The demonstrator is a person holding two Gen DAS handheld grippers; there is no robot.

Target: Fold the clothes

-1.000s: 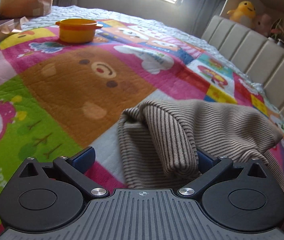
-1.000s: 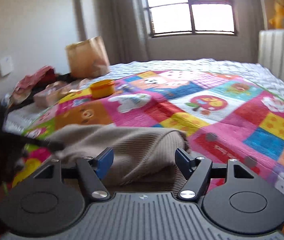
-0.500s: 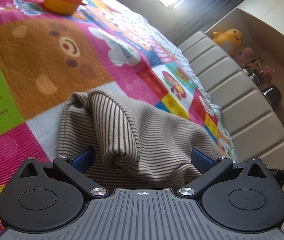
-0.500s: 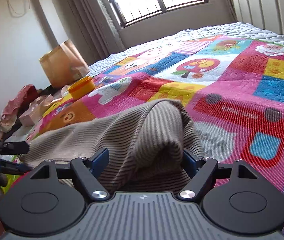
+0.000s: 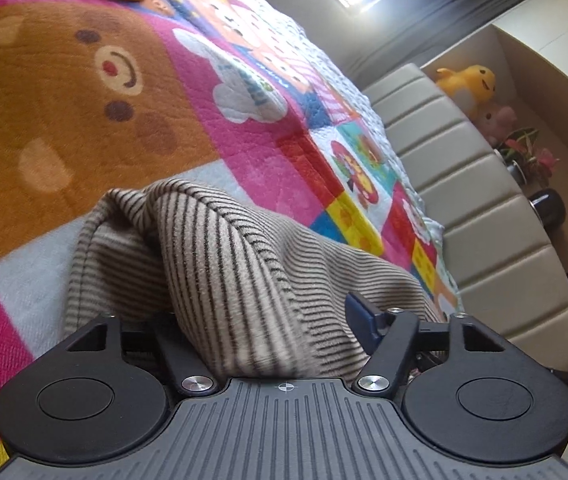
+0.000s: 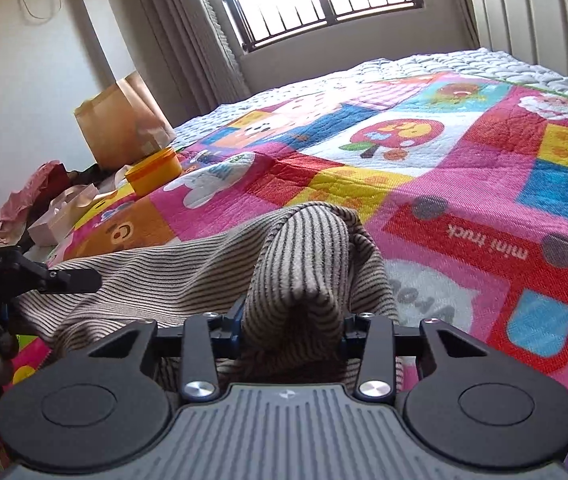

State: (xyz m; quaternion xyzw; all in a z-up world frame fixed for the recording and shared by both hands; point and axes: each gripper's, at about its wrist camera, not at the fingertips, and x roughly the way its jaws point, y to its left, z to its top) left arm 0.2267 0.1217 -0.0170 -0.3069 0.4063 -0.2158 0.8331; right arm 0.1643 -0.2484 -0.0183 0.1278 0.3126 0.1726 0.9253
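A beige, dark-striped knit garment (image 5: pixel 244 264) lies bunched on a colourful patchwork quilt (image 5: pixel 64 92) that covers the bed, in the lower centre of both wrist views.

The left gripper (image 5: pixel 268 320) has just been closing, and a thick fold of the garment fills the gap between its jaws. The blue pad on the right (image 5: pixel 358 314) presses into the cloth; the left pad is hidden behind the fold.

The right gripper (image 6: pixel 290 322) has also just been closing. Its jaws stand fairly narrow and pinch a raised hump of the same garment (image 6: pixel 304 264), with both blue pads against the fabric.

In the right wrist view the left gripper (image 6: pixel 64 276) shows at the left edge, at the garment's other end.

An orange lidded pot (image 6: pixel 154 172) sits on the quilt in the upper left, near a brown paper bag (image 6: pixel 120 128). A padded beige headboard (image 5: pixel 464 208) runs along the right of the left wrist view.
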